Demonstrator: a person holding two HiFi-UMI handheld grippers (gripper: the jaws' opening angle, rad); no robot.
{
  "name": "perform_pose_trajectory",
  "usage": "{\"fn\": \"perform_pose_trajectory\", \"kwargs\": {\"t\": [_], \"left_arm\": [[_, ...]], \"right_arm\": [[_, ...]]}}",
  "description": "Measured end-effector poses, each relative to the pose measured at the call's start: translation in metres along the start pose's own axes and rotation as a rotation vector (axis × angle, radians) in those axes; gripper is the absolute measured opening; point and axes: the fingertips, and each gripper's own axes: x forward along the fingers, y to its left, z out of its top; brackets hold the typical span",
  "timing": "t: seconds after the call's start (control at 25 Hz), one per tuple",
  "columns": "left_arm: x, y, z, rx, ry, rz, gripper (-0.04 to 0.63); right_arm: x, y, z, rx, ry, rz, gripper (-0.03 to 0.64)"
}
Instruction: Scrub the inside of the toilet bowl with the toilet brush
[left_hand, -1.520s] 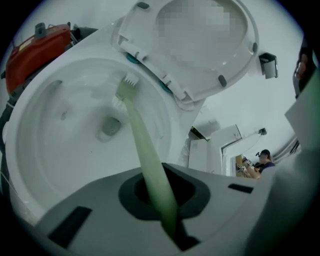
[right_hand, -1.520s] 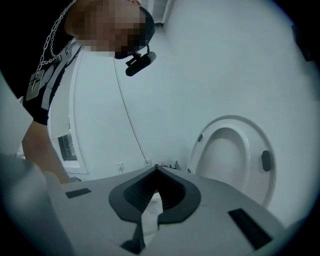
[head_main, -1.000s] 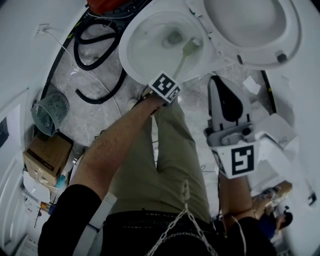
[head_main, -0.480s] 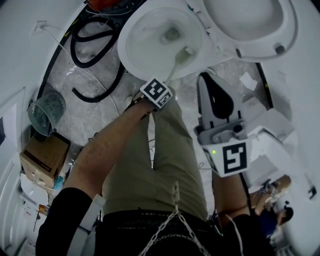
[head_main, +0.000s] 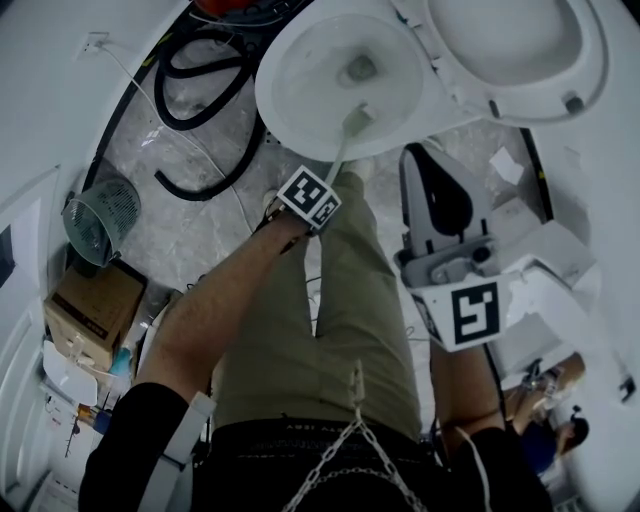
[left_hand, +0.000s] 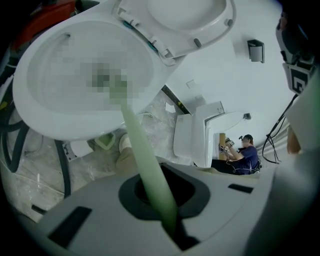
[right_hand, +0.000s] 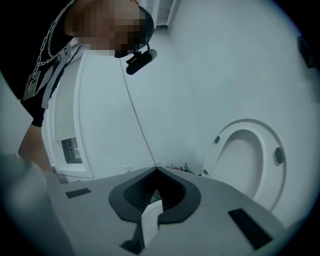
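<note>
Head view: my left gripper (head_main: 325, 178) squeezed the toilet brush (head_main: 345, 140), its long stick pointing to 1 o'clock, its head just inside the toilet bowl (head_main: 275, 100) by the near rim. The right gripper (head_main: 425, 155) hung farther off at 3 o'clock. Left gripper view: jaws tight on the stick, bowl ahead at 11 o'clock. Right gripper view: jaws together, pinching a white strip (right_hand: 150, 220).

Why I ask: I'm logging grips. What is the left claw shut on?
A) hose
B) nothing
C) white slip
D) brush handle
D: the left claw grips the green brush handle, which runs into the bowl; the white slip sits in the right claw.
</note>
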Motion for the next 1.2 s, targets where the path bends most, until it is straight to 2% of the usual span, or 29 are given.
{"fn": "perform_pose_trajectory", "kwargs": {"t": [0.24, 0.44, 0.6, 0.76, 1.0, 1.2], "left_arm": [[-0.012, 0.015, -0.015, -0.078, -0.047, -0.001, 0.0], [-0.025, 0.029, -0.017, -0.166, -0.113, 0.009, 0.0], [-0.036, 0.049, -0.02, -0.227, -0.165, 0.054, 0.0], [-0.048, 0.071, -0.021, -0.302, -0.235, 0.107, 0.0], [-0.062, 0.094, -0.015, -0.361, -0.332, 0.187, 0.0], [-0.075, 0.114, -0.014, -0.45, -0.418, 0.264, 0.0]], "right_arm": [[0.01, 0.012, 0.003, 0.039, 0.014, 0.009, 0.002], [0.014, 0.016, 0.003, 0.01, 0.009, 0.031, 0.002], [0.019, 0.02, 0.0, 0.038, 0.033, 0.038, 0.002], [0.02, 0.018, -0.002, 0.019, 0.03, 0.046, 0.002], [0.022, 0.011, -0.006, 0.009, 0.035, 0.05, 0.002], [0.026, 0.008, -0.009, 0.009, 0.042, 0.057, 0.002]]}}
